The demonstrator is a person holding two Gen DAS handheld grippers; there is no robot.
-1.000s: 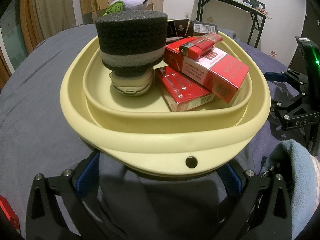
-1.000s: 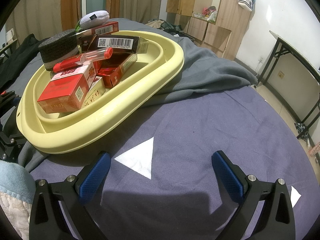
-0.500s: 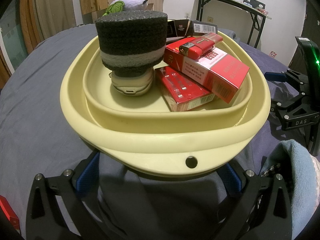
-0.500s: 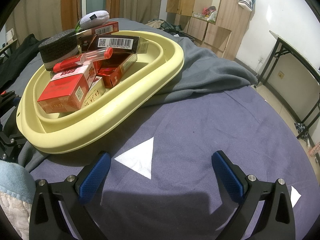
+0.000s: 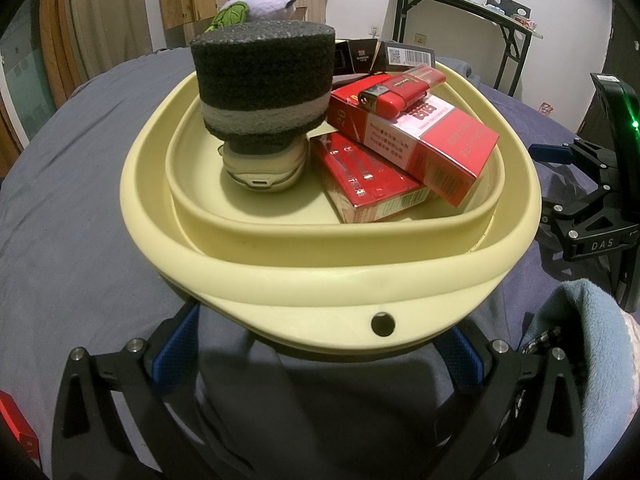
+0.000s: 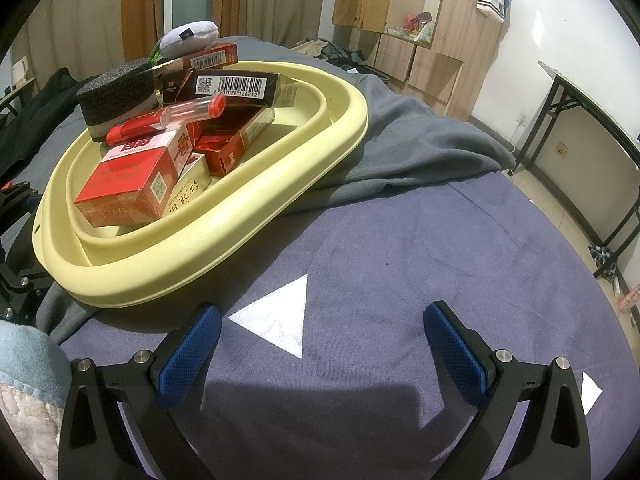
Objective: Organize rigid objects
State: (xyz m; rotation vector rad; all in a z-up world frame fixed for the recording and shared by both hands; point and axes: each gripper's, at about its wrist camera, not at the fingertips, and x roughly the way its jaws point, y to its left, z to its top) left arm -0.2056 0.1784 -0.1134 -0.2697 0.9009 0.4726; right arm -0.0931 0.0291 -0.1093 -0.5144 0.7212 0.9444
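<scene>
Nearest, the left gripper [image 5: 316,344] sits low with its blue-padded fingers [image 5: 176,348] spread wide, empty, their tips tucked under the near rim of the yellow basin [image 5: 320,280], while the right gripper [image 6: 320,340] hovers over the purple cloth [image 6: 440,248], jaws equally wide and empty, beside a white triangle [image 6: 280,316]. Beyond, the basin rests on a grey blanket [image 6: 420,144], its long axis running away from the left camera. Inside, a dark foam block [image 5: 264,88] stands upright on a cream case [image 5: 264,172]; red cigarette packs [image 5: 420,140] lie stacked aslant, a red lighter [image 5: 400,90] lengthwise atop them. Farthest, dark barcode boxes [image 6: 236,86] lie against the far rim
</scene>
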